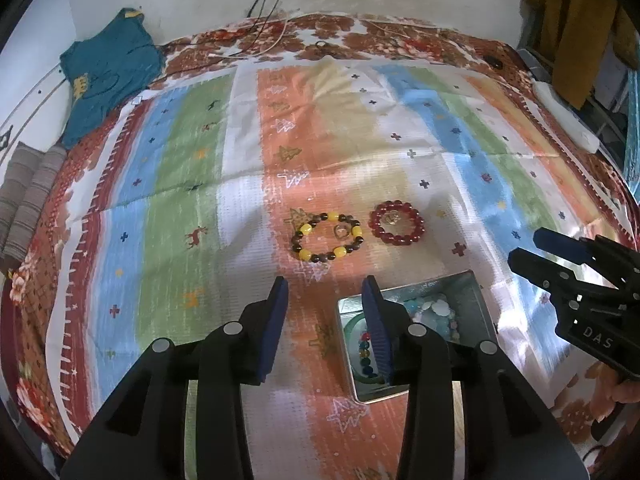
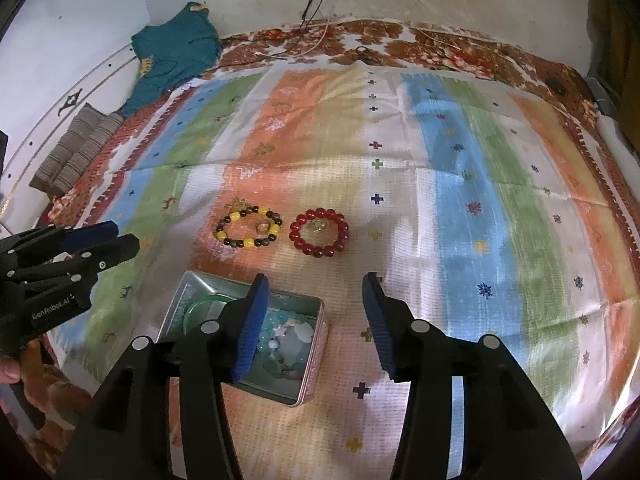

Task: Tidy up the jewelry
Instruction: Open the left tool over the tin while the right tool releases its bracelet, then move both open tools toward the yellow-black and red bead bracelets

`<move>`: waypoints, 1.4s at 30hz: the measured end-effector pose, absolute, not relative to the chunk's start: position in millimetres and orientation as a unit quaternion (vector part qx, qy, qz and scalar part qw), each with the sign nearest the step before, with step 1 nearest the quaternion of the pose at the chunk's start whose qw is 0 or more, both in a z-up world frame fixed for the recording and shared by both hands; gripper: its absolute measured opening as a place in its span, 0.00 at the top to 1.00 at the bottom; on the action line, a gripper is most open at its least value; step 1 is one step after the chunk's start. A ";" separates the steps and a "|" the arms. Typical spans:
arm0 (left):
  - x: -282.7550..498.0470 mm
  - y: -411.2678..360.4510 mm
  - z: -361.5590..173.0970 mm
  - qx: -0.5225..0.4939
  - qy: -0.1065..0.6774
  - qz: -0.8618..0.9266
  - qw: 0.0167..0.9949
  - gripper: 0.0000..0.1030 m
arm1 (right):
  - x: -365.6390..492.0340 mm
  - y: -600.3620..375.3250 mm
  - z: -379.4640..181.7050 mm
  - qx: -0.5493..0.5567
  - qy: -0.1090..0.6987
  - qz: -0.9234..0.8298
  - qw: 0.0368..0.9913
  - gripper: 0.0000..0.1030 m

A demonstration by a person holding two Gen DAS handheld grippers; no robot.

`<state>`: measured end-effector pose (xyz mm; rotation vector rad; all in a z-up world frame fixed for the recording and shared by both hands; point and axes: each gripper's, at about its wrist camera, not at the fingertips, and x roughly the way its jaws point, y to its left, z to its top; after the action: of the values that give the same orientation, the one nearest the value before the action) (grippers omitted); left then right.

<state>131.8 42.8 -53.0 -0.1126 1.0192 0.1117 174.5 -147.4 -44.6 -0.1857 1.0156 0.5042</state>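
The left gripper [image 1: 325,294] hovers above the striped cloth [image 1: 192,184] with its 2 blue-padded fingers spread wide and nothing between them. Ahead of it, slightly right of its centre line, lies the yellow-and-brown bead bracelet [image 1: 328,236], flat on the cloth, a closed ring with no clear long axis. A small pale ring [image 1: 341,231] rests inside its loop. Just beside it to the right, apart from it, lies the red bead bracelet [image 1: 397,221], also flat, with a small gold ring [image 1: 391,218] inside it. Nothing stands between the fingers and either bracelet.

Nearer than the bracelets sits the open metal tin [image 1: 468,296], rectangular, its long axis running roughly toward the camera in the left wrist view. The left gripper's right finger overlaps the tin's left side in that view. Inside lie a green bangle [image 2: 208,304], pale blue and white beads [image 2: 292,332] and a multicoloured bead strand [image 1: 366,354].

The right gripper [image 2: 314,292] hangs over the cloth to the tin's right, fingers likewise wide apart and empty; its left finger crosses the tin in its own view. The red bracelet lies ahead, roughly between its fingertips.

At the cloth's far left corner are a teal garment [image 1: 108,76] and folded striped fabric [image 1: 28,196].
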 end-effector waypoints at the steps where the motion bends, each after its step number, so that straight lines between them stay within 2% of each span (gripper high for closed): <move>1: 132.5 44.5 -53.9 -0.056 0.488 0.056 0.869 0.61 | 176.0 -147.1 -46.0 -0.088 0.484 0.237 0.838 0.52; 5: 136.4 50.2 -56.6 -0.057 0.490 0.068 0.867 0.54 | 180.6 -146.7 -49.7 -0.089 0.490 0.232 0.835 0.50; 10: 142.2 51.5 -59.0 -0.055 0.491 0.071 0.867 0.44 | 185.6 -145.9 -50.8 -0.089 0.492 0.227 0.836 0.43; 15: 150.7 54.6 -64.3 -0.055 0.497 0.079 0.863 0.42 | 191.2 -143.0 -54.3 -0.094 0.496 0.224 0.834 0.40; 25: 163.6 63.7 -71.2 -0.059 0.502 0.079 0.859 0.28 | 205.5 -135.3 -61.3 -0.106 0.503 0.225 0.828 0.32; 42: 194.5 75.6 -93.0 -0.048 0.523 0.093 0.846 0.26 | 234.6 -120.7 -80.4 -0.121 0.517 0.214 0.820 0.27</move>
<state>194.5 75.6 -93.0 -0.1006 1.1044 0.1953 234.6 -120.7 -80.4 -0.2585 1.1014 0.4560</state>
